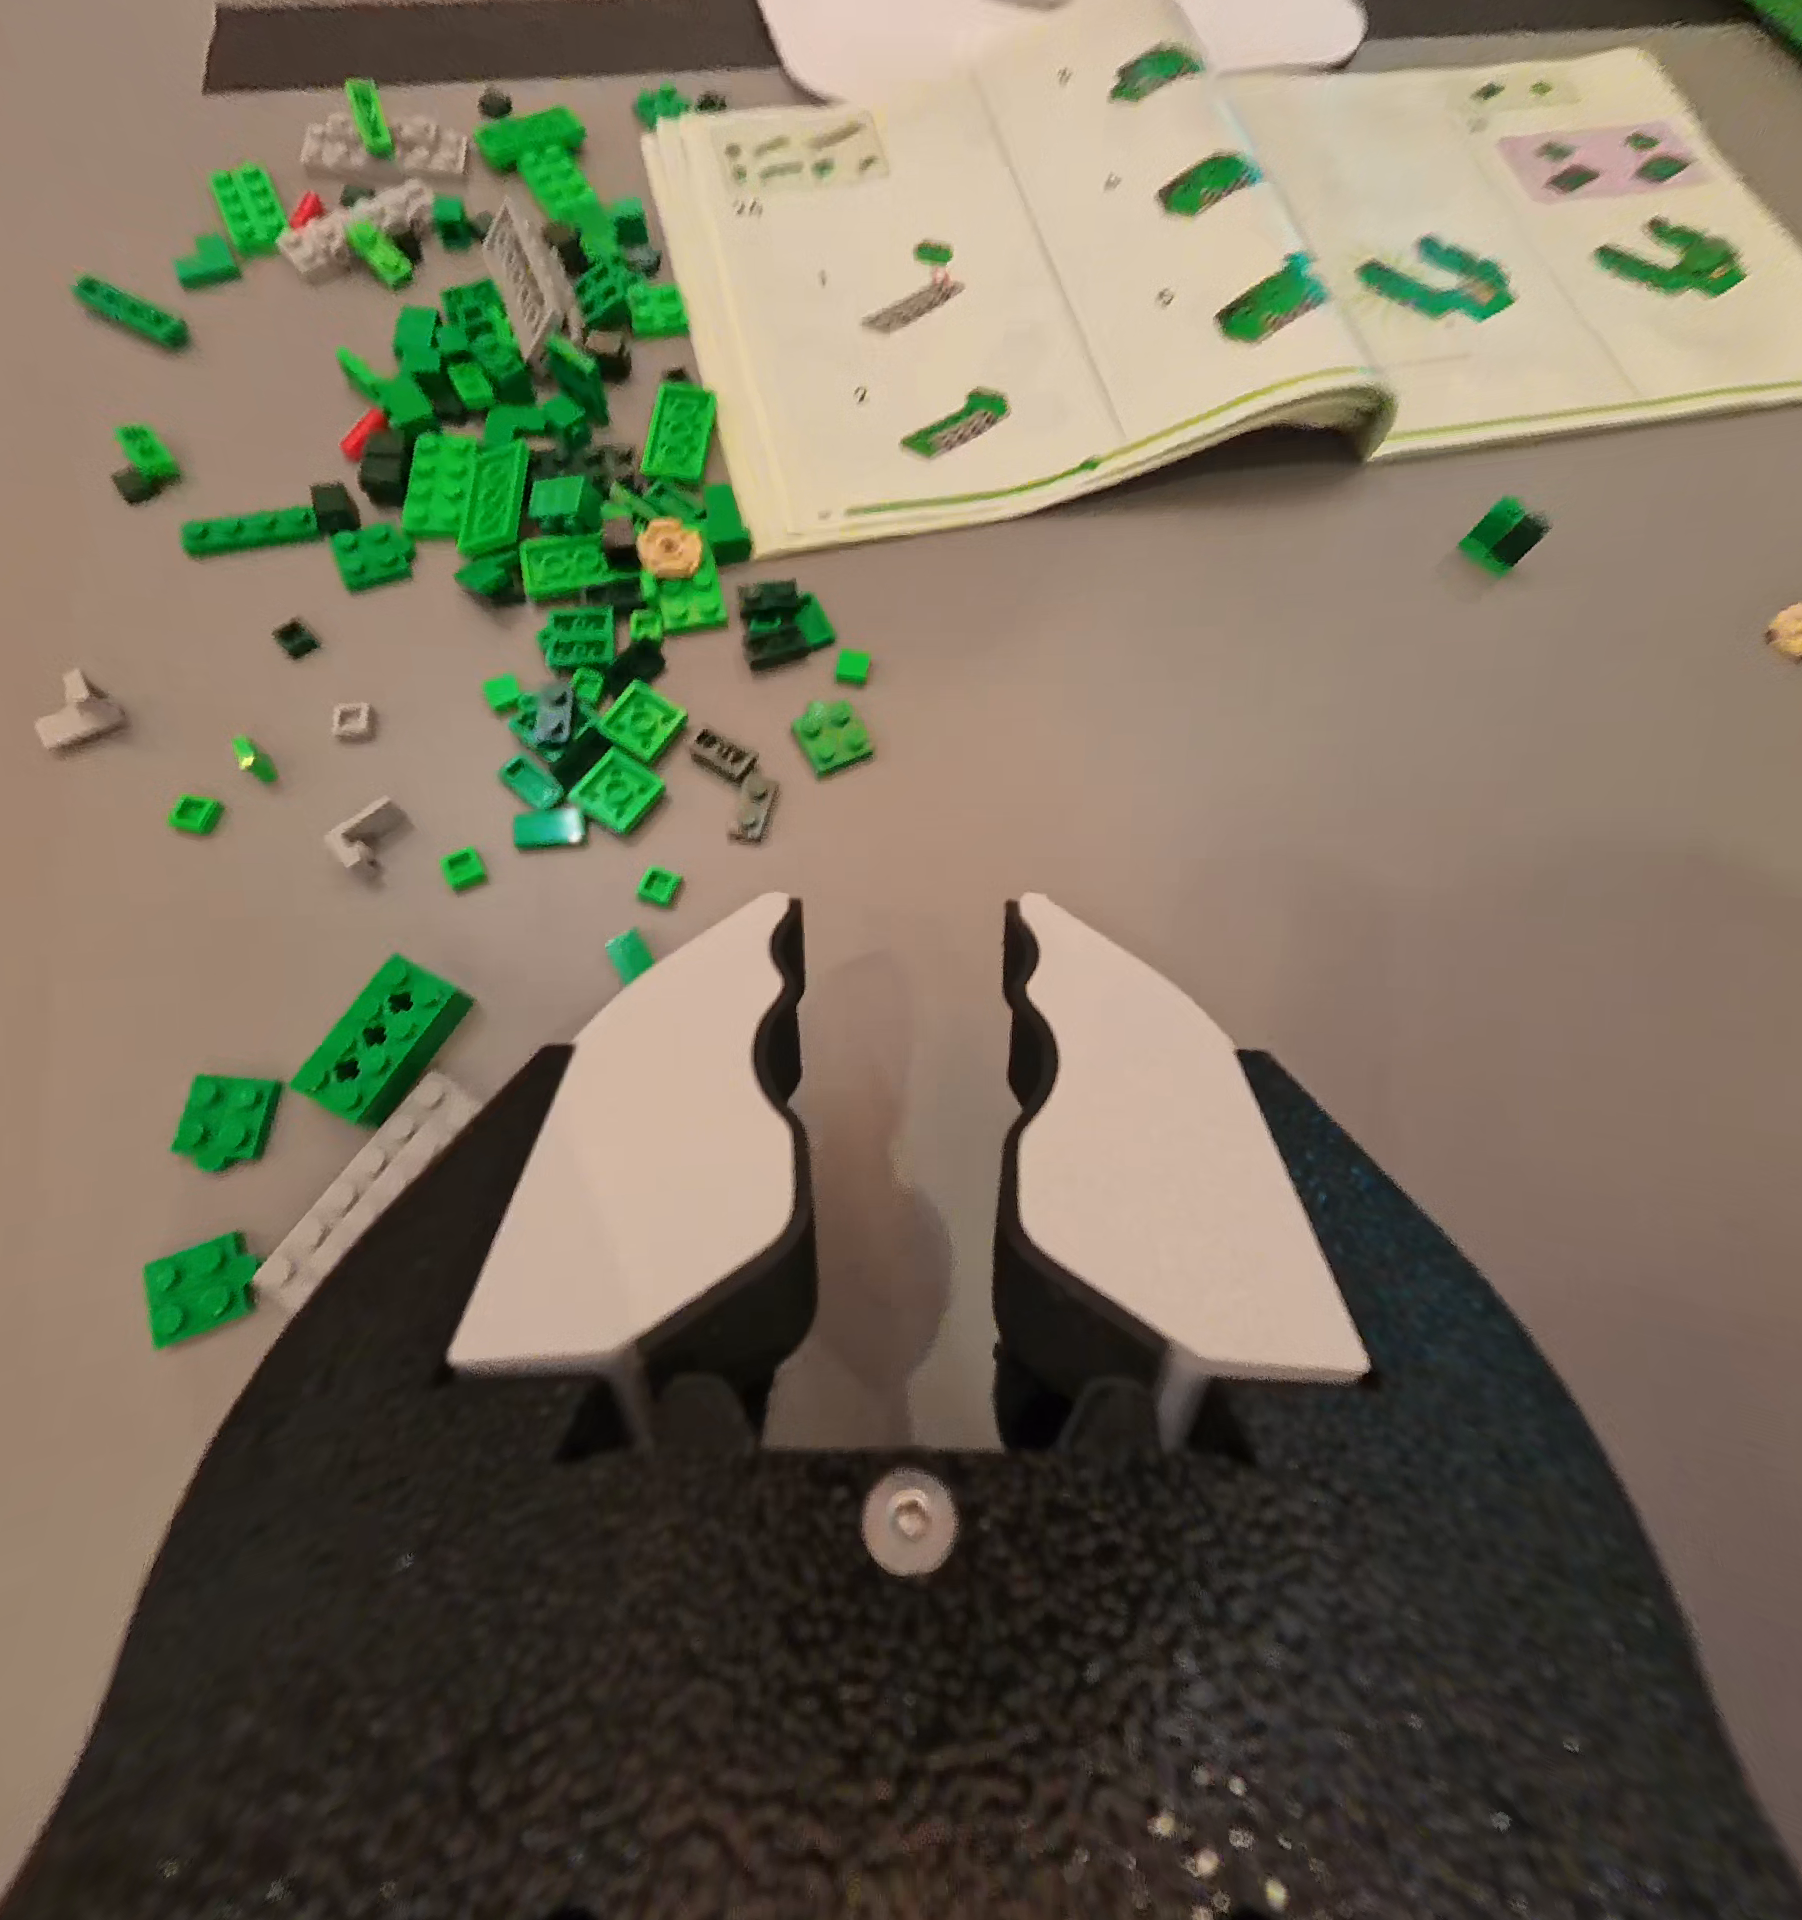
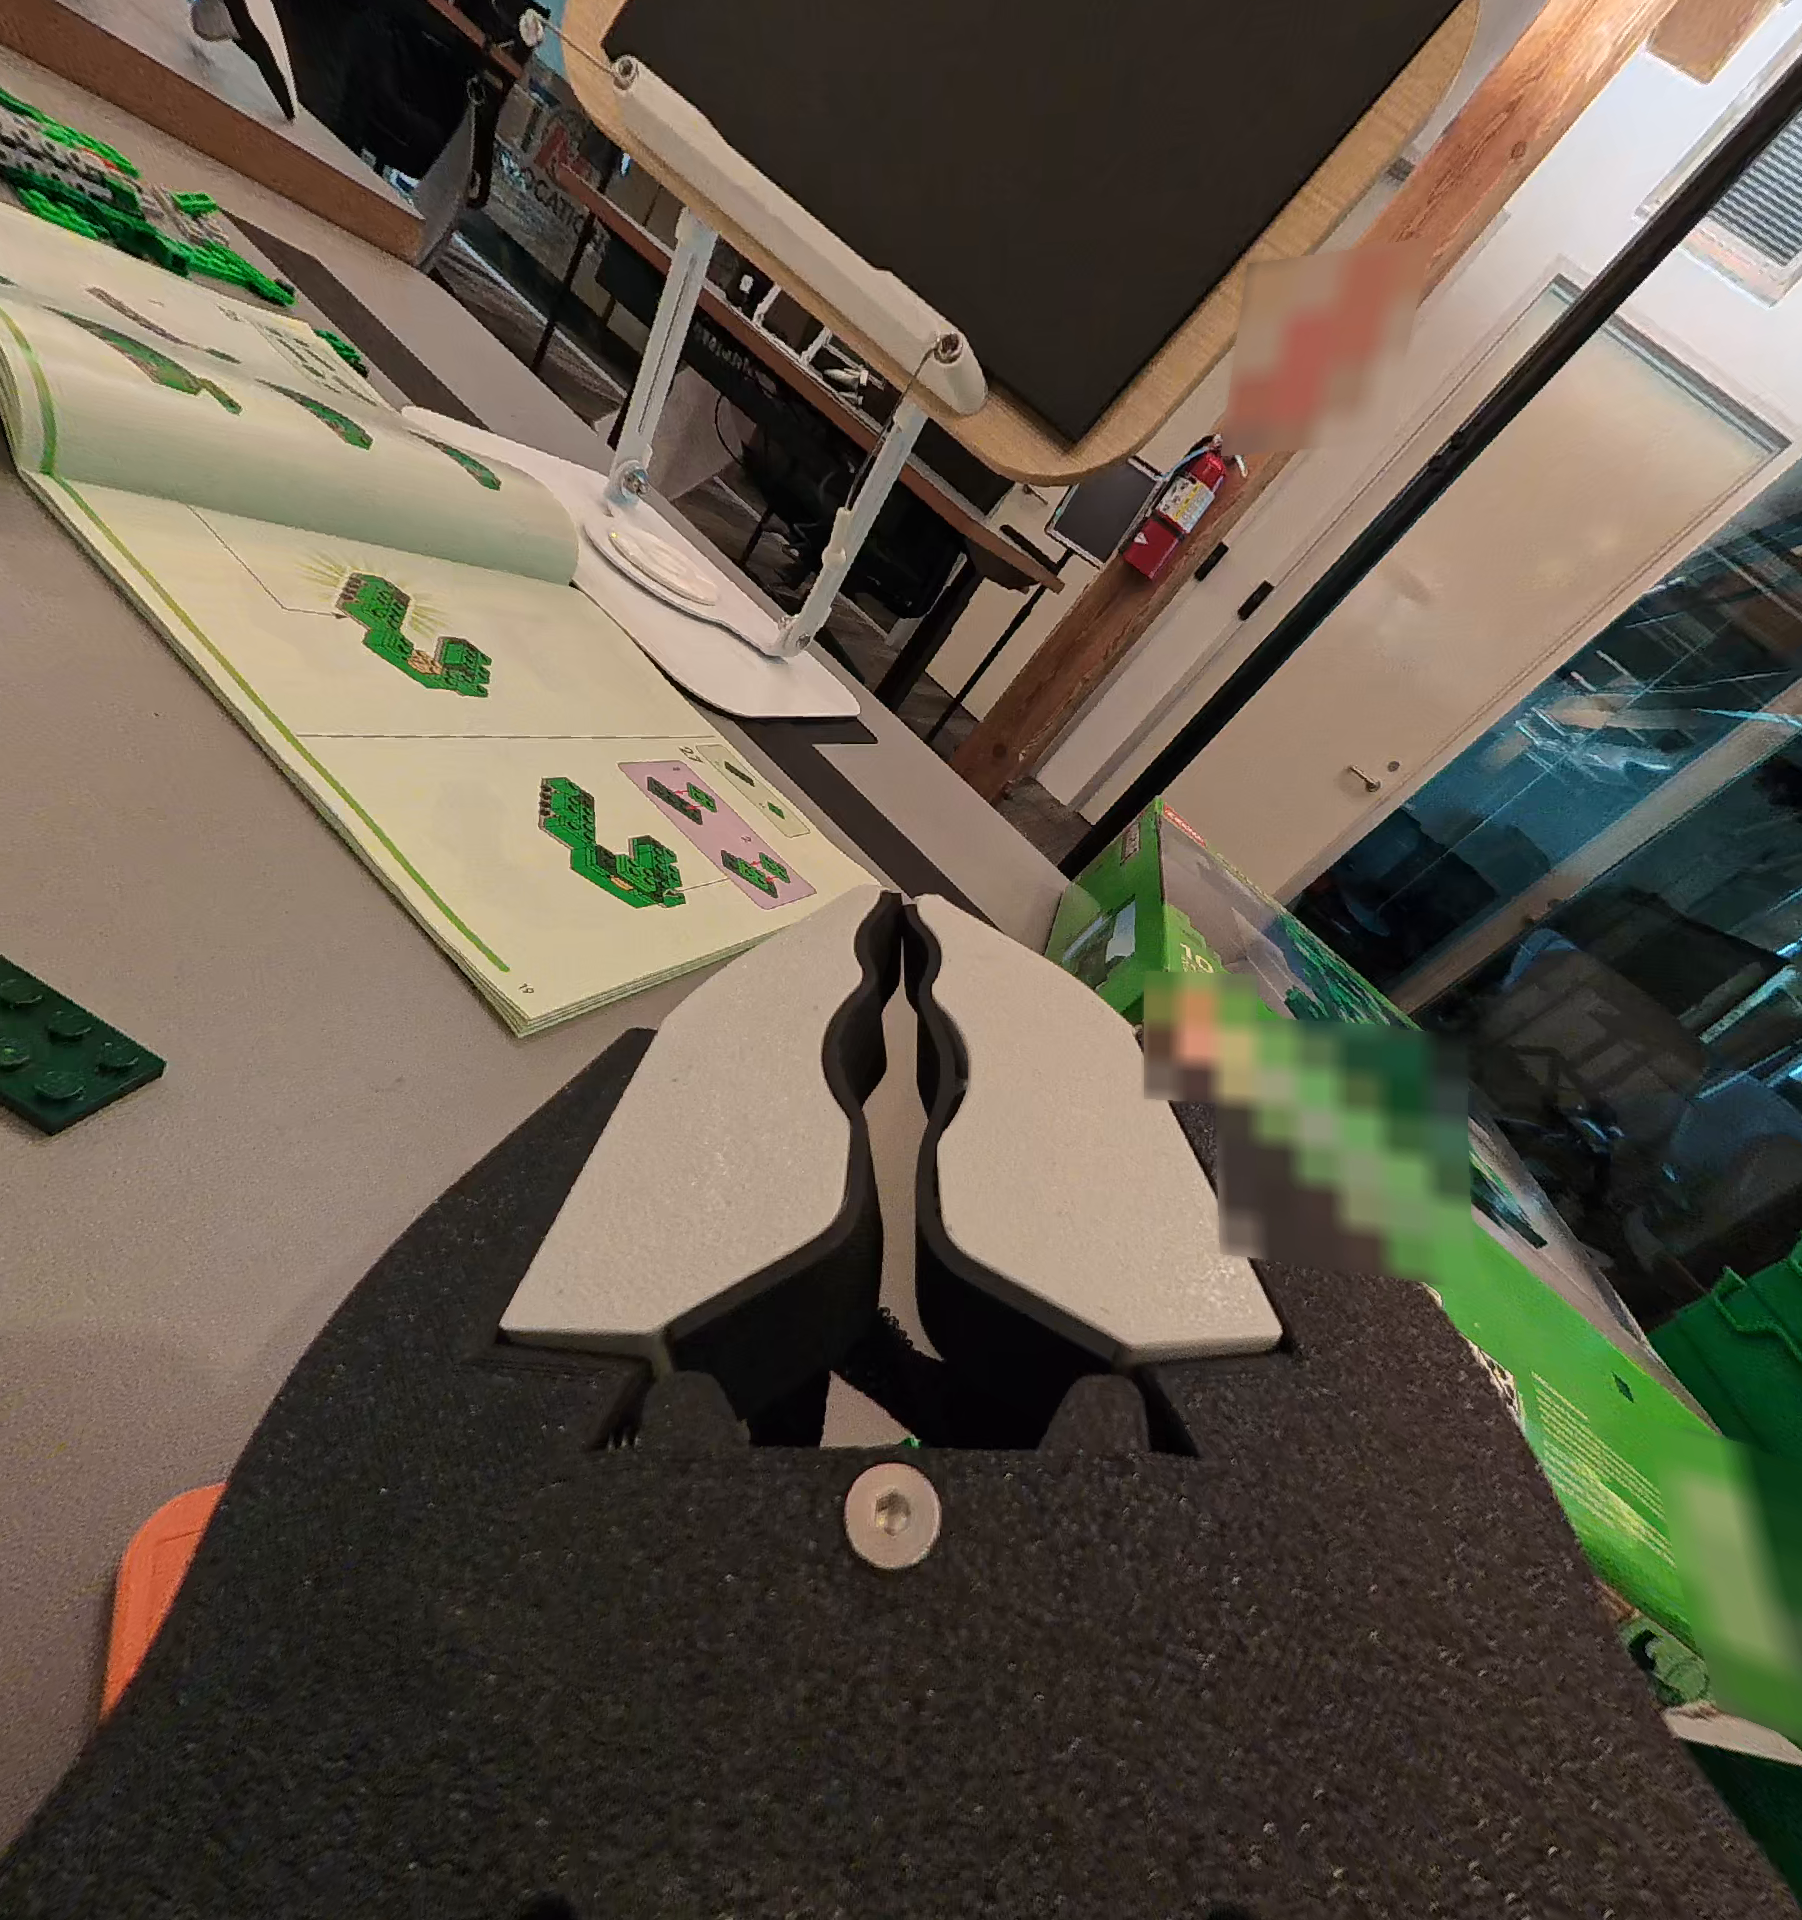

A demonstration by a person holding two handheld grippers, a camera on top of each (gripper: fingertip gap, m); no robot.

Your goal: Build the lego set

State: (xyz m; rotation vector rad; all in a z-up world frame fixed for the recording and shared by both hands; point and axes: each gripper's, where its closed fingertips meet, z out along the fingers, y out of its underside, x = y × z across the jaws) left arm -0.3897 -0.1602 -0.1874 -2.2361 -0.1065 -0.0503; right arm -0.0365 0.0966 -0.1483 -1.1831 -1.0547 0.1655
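Hovering my left gripper [image 1: 904,920] with its jaws parted and empty just short of the brick pile [image 1: 523,488], I should single out one loose plate from above. My right gripper [image 2: 903,920] is clenched on nothing, beside the manual [image 2: 440,717].

Hand-held gripper [image 1: 904,914], jaws apart and empty, hovers near scattered green bricks [image 1: 523,499] and open booklet [image 1: 1136,270].
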